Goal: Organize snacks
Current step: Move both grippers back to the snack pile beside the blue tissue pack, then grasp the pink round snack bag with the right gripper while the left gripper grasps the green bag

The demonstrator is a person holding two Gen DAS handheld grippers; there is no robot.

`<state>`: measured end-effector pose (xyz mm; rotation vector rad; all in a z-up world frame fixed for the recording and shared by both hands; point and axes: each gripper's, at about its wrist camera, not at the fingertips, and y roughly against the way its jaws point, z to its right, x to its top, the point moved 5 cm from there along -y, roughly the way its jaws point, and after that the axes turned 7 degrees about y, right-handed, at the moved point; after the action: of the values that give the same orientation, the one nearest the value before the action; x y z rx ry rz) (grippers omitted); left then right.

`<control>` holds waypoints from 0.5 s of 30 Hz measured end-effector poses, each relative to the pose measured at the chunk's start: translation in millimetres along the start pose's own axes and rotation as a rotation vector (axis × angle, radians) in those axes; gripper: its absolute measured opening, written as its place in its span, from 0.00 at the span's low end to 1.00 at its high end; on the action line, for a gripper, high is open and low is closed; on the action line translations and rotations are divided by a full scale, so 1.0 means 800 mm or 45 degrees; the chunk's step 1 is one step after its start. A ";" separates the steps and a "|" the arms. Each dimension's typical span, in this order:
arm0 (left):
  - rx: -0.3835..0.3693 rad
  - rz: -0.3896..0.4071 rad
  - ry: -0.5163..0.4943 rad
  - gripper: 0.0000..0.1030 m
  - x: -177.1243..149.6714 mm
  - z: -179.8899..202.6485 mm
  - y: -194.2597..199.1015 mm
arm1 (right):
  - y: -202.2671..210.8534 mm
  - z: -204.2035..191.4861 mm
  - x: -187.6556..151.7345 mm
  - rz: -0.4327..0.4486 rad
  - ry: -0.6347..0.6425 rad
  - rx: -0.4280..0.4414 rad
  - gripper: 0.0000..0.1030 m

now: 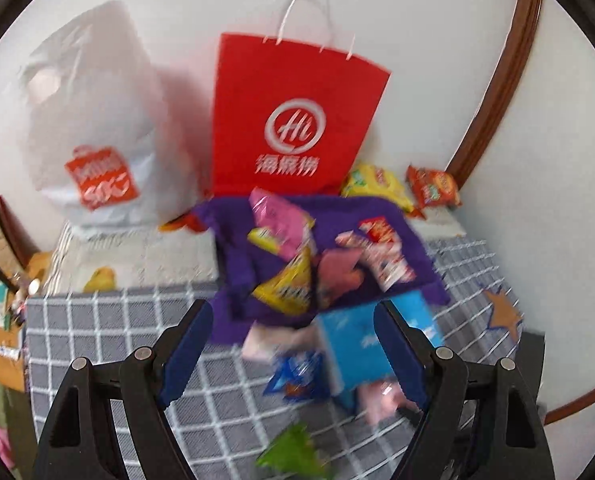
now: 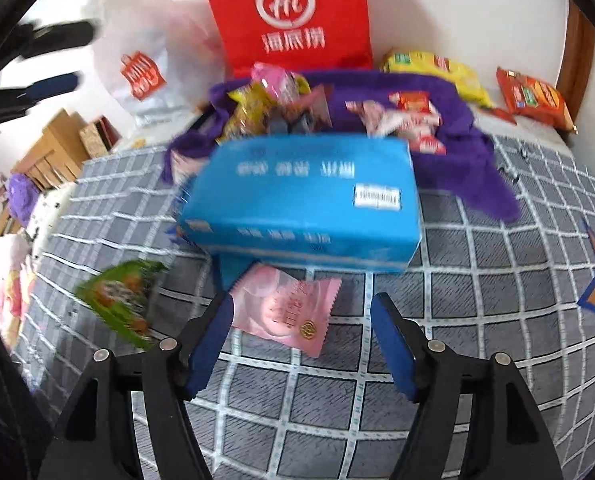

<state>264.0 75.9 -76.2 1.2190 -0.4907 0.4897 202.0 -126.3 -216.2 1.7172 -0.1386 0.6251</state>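
Snacks piled on purple cloth, both tools spread and empty

Snacks point(image 2: 281, 92) lie heaped on a purple cloth point(image 2: 469, 120) in the upper middle of both views, on a grey checked cover point(image 2: 477, 300). Behind the heap a red paper bag point(image 1: 297, 112) stands upright against the white wall, with a white plastic bag point(image 1: 93, 120) to its left. A yellow packet point(image 2: 437, 68) and an orange packet point(image 2: 533, 96) lie at the upper right, apart from the heap.

In the right wrist view a blue box point(image 2: 305, 204) lies at the near edge of the cloth, just above the right tool point(image 2: 301, 328). This tool's jaws stand spread, pinching nothing; a pink sachet point(image 2: 285, 312) lies flat on the cover between their tips, and a green packet point(image 2: 117, 300) lies to the left.

The left tool point(image 1: 293, 344) is likewise spread and empty. In its blurred view the blue box and a blue-and-white packet point(image 1: 297, 376) show between its fingers.
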 end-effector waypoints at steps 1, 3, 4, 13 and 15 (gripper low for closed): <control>0.011 -0.004 0.000 0.79 -0.009 -0.008 0.000 | -0.005 0.001 -0.002 -0.009 -0.012 0.000 0.69; 0.037 0.013 0.023 0.79 -0.023 -0.024 0.001 | -0.014 0.002 -0.004 -0.024 -0.048 0.026 0.69; 0.047 0.024 0.032 0.79 -0.030 -0.031 0.001 | -0.016 0.001 -0.003 -0.027 -0.055 0.044 0.69; 0.005 -0.044 0.125 0.79 -0.083 -0.072 -0.011 | -0.041 -0.021 0.001 -0.075 -0.085 0.087 0.71; 0.007 -0.054 0.141 0.79 -0.090 -0.078 -0.012 | -0.045 -0.026 0.003 -0.074 -0.073 0.069 0.71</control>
<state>218.2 126.5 -143.6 1.1983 -0.3684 0.5196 211.8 -96.9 -244.2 1.7857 -0.1131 0.5412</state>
